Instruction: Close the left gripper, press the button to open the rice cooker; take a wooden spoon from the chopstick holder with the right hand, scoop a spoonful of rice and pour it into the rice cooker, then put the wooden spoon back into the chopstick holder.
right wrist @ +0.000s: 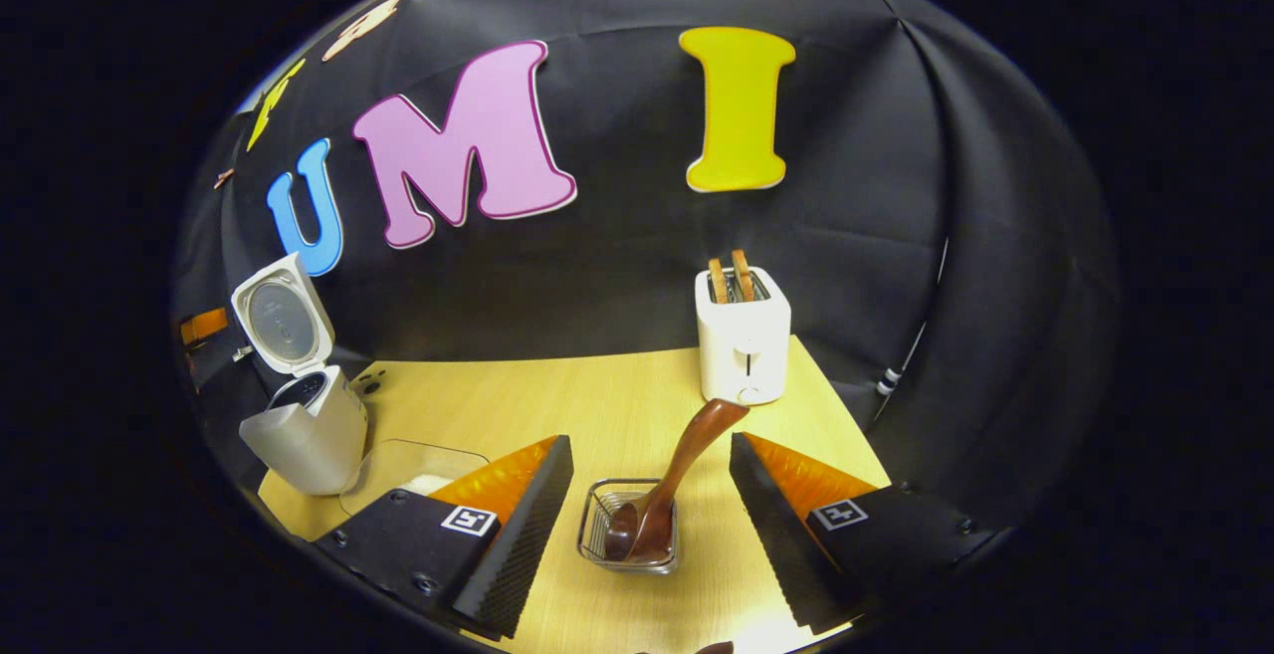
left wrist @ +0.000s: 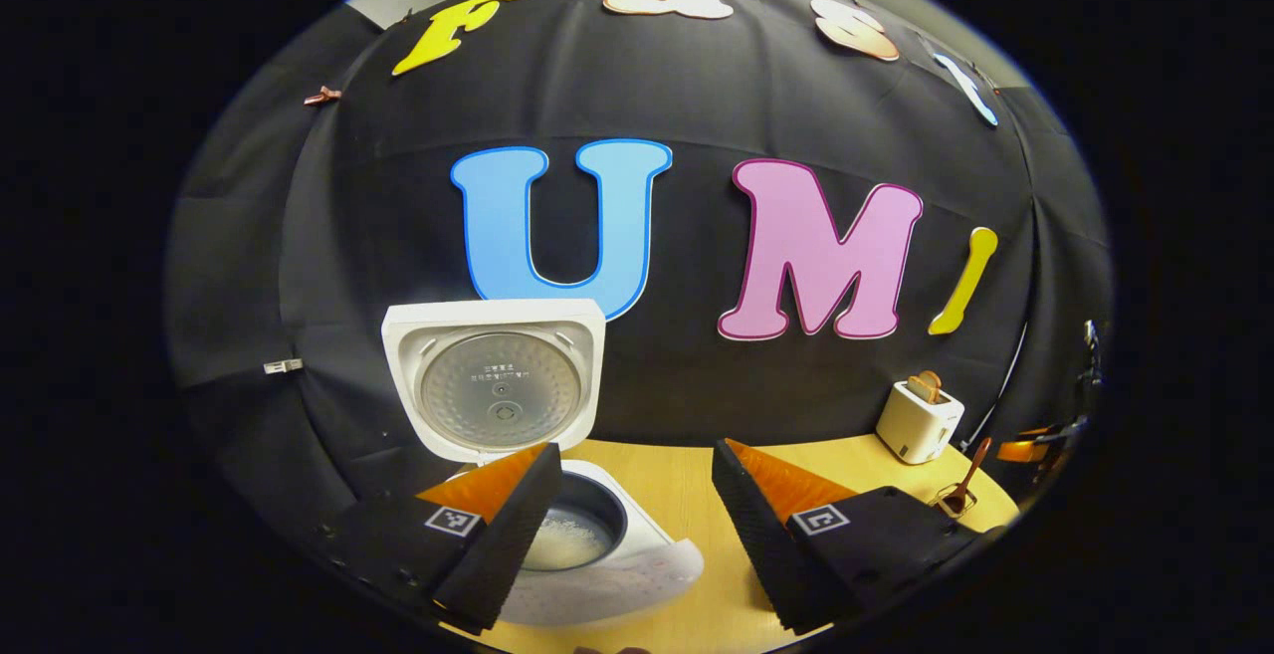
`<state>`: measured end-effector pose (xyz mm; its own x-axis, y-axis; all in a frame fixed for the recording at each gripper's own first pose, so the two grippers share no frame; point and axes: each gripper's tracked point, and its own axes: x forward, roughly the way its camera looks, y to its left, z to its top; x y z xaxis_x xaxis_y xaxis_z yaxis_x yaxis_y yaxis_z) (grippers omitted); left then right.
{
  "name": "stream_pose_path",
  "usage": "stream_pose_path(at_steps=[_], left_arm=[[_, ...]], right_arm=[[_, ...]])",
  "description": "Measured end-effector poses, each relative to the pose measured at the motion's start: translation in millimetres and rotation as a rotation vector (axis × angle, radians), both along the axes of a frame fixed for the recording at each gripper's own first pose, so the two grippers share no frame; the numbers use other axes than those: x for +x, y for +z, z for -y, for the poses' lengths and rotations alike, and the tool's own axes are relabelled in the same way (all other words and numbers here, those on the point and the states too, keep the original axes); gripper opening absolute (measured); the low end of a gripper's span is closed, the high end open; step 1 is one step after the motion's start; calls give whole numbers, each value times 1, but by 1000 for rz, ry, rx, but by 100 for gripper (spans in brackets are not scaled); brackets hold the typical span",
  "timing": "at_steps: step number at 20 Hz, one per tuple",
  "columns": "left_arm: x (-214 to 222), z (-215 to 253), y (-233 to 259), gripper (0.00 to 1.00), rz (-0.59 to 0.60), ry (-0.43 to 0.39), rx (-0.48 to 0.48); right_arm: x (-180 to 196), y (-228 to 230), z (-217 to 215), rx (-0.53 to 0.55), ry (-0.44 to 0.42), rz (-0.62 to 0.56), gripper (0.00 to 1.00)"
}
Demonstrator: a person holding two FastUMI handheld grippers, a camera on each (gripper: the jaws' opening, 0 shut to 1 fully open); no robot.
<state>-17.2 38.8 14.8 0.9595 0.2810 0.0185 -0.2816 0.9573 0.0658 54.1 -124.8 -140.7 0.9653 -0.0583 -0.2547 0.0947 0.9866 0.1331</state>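
One view shows rice [left wrist: 569,538] inside the open rice cooker [left wrist: 597,535].

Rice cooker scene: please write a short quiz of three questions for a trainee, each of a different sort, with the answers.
1. True or false: the rice cooker has its lid shut.
2. Where is the spoon now? A) in the right gripper B) in the wire holder C) inside the cooker
3. Fill in: the white appliance at the back of the table, with slices in its slots, is a ____.

Key
1. False: the lid stands open, and rice shows in the pot.
2. B: its bowl sits in the holder, and the gripper's jaws are open on either side.
3. Toaster.
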Motion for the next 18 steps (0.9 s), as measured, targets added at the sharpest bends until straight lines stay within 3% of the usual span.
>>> stream_pose_path(at_steps=[11, 15, 18], left_arm=[[-33, 12, -11, 98, -51, 101, 30], [-46, 10, -15, 98, -65, 138, 35], [-54, 7, -17, 98, -77, 159, 37]], right_arm=[[67, -70, 1, 105, 45, -96, 95], [86, -86, -4, 129, 39, -117, 72], [94, -96, -5, 121, 32, -136, 70]])
